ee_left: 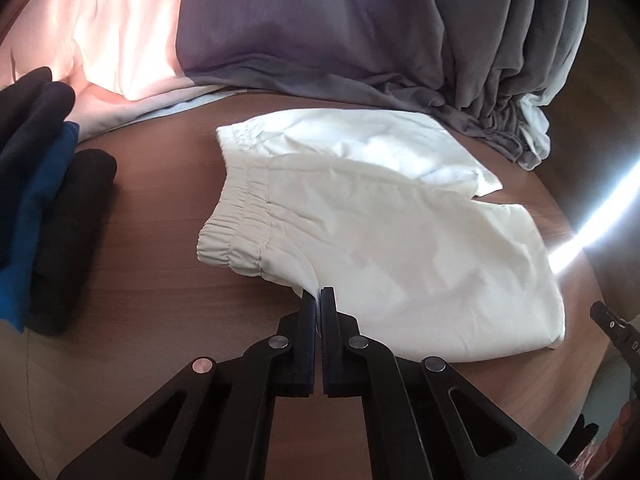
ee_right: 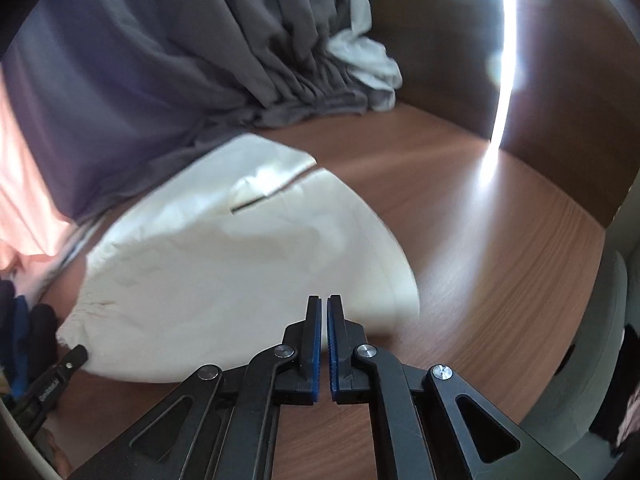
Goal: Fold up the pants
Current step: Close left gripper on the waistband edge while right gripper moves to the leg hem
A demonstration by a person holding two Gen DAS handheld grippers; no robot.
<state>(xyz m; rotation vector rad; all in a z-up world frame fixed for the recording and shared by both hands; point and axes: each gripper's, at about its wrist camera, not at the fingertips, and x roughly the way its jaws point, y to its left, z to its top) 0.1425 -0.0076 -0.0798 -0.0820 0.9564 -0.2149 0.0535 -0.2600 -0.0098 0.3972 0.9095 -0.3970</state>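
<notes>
Both claws clamped at the near edge of the white pants, first fold starting

Nearest, the left claw (ee_left: pixel 318 294) is closed on a pinch of the pants (ee_left: pixel 384 232) below the waistband; the right claw (ee_right: pixel 324 304) is closed at the near hem, though cloth between its pads cannot be made out. The pants lie spread on the bench (ee_right: pixel 500 264), legs side by side. Next, probably carry the near edge over the far leg evenly, towards the grey curtain (ee_left: pixel 320 20).
</notes>
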